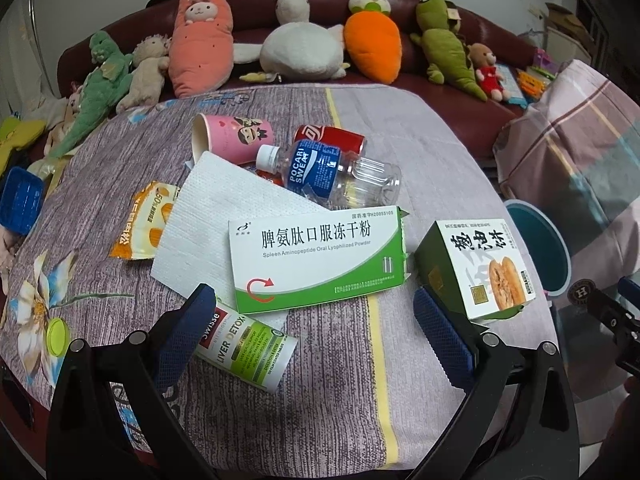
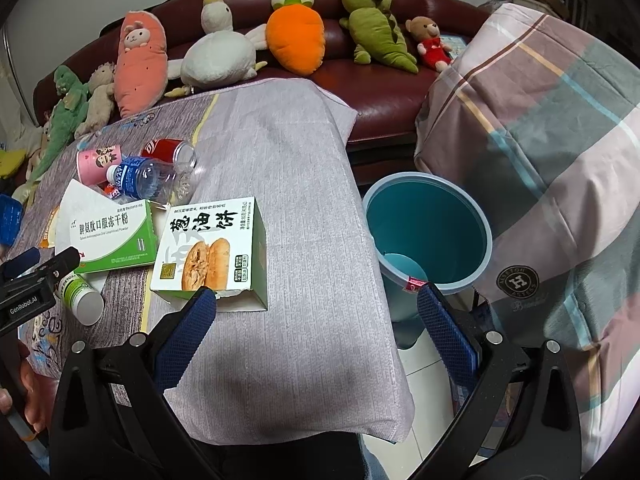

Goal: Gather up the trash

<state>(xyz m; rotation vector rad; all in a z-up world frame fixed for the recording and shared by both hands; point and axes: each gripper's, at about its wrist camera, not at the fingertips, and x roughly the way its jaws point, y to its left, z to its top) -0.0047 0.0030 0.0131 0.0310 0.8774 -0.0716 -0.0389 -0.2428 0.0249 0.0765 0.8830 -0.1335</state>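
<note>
- The left claw [image 1: 316, 320] hung spread and empty over the surface's near edge; the right claw [image 2: 316, 320] likewise.
- A green-and-white cardboard pastry box [image 2: 210, 254] lay near the surface's right edge, beside the teal plastic bin [image 2: 430, 236].
- Probably light and crushable; grip across its narrow sides.

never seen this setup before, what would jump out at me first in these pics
A heap of trash in the middle of the cloth-covered table: a green and white medicine box, a Pocari Sweat bottle lying on its side behind it, and a pancake box near the right edge. Behind, a row of plush toys on the dark red sofa, the orange carrot plush brightest. A teal bin stands on the floor right of the table.
</note>
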